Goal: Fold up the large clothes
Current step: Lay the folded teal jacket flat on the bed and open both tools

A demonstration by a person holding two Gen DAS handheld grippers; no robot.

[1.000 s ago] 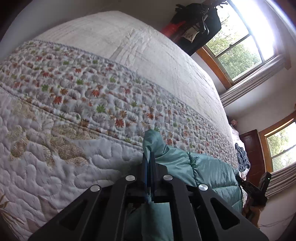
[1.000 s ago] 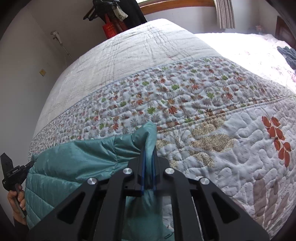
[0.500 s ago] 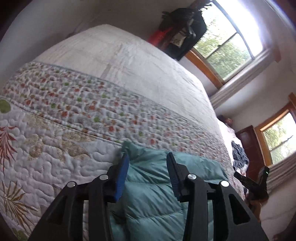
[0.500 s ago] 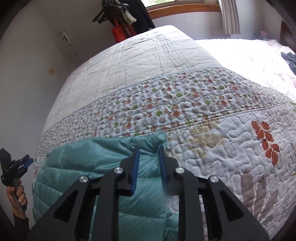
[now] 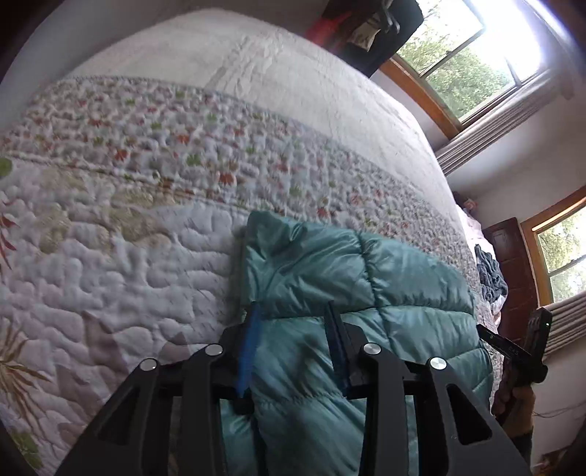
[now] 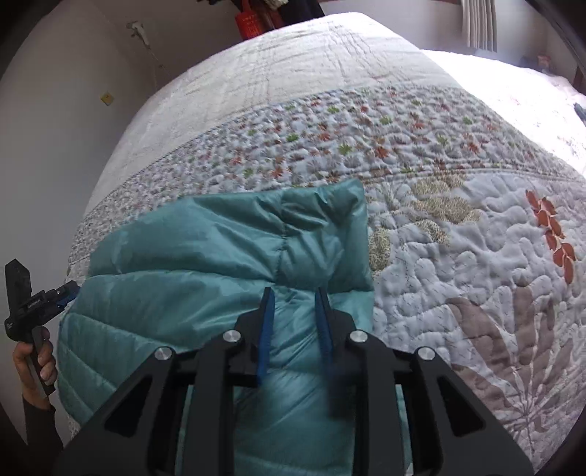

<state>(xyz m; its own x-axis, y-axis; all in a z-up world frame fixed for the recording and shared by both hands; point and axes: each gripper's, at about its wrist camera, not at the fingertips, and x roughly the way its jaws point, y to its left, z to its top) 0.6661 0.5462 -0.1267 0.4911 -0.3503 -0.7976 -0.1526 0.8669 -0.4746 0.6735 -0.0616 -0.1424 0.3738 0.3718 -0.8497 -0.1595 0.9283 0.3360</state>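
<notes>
Both claws stand open over the teal puffer jacket (image 5: 348, 293), and neither holds any cloth. Left gripper (image 5: 293, 311) has its blue-padded fingers (image 5: 251, 348) spread wide above the jacket's left edge, where a seam crosses the fabric. Right gripper (image 6: 293, 296) shows a narrower gap between its blue pads (image 6: 265, 329), poised over the jacket's right side; whether the tips brush the fabric is hard to judge from this angle. The jacket lies flat on the quilted bedspread (image 6: 457, 256), its upper edge doubled into a puffy fold just short of the band of small orange and green flowers (image 5: 205, 153). In the right wrist view a hand (image 6: 34, 359) grips the other tool's handle at the far left. Beyond the bed, windows (image 5: 457, 62) with wooden frames let in daylight, and dark clothes (image 5: 366, 33) hang near them
</notes>
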